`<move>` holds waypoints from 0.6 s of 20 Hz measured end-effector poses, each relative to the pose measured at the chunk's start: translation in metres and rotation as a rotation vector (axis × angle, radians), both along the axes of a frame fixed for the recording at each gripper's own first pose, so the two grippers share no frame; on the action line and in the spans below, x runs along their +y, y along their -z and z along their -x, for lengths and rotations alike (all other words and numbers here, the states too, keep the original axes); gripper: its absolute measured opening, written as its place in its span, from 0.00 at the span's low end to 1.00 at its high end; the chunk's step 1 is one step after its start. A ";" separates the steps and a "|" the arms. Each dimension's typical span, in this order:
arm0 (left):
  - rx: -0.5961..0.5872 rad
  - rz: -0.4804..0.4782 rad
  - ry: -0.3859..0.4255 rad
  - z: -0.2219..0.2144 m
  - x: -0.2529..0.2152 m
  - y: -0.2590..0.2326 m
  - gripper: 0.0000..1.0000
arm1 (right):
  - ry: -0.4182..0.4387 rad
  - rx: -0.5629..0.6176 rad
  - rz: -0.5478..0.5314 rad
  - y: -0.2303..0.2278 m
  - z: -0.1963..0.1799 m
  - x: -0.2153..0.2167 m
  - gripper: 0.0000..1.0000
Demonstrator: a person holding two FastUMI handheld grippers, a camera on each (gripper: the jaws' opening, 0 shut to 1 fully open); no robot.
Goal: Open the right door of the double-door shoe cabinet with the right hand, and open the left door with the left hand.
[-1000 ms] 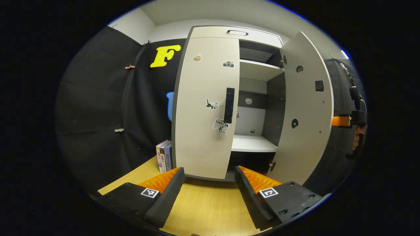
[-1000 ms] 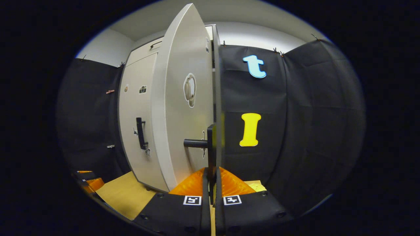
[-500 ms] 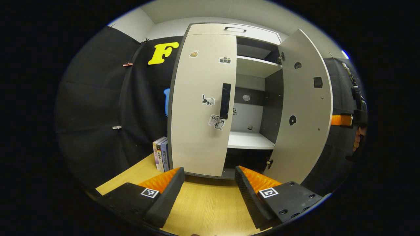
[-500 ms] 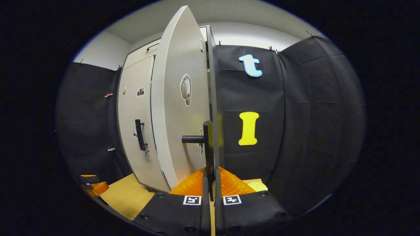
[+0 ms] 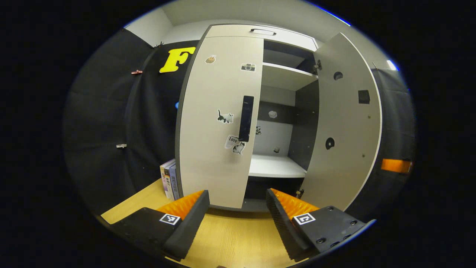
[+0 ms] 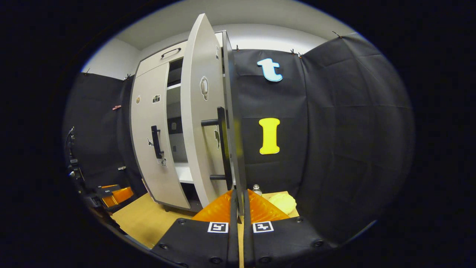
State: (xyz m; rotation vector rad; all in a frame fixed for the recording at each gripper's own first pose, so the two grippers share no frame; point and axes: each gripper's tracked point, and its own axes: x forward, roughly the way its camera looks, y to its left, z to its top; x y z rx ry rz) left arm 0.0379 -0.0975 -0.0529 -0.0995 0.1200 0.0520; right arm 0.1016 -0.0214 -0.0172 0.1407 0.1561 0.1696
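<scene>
One shoe cabinet (image 5: 260, 33) with two pale doors is seen standing at the far side of the wooden counter (image 5: 230, 238). The right door (image 5: 346, 130) is swung wide open; the left door (image 5: 215, 123), marked with several stickers and one black handle (image 5: 246, 118), is closed. Two white shelves are exposed inside. The left gripper (image 5: 238, 208) is held wide apart, empty, near the left door. The right gripper (image 6: 238, 208) is nearly closed, with nothing visibly clamped, beside the right door's edge.

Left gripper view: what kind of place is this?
Likely a staged recording booth: black cloth walls, a pale double-door shoe cabinet on a wooden tabletop, books beside it.
</scene>
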 end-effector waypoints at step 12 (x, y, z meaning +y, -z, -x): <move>-0.141 0.017 0.013 -0.142 0.013 -0.098 0.94 | 0.071 0.167 -0.086 0.097 0.051 0.010 0.37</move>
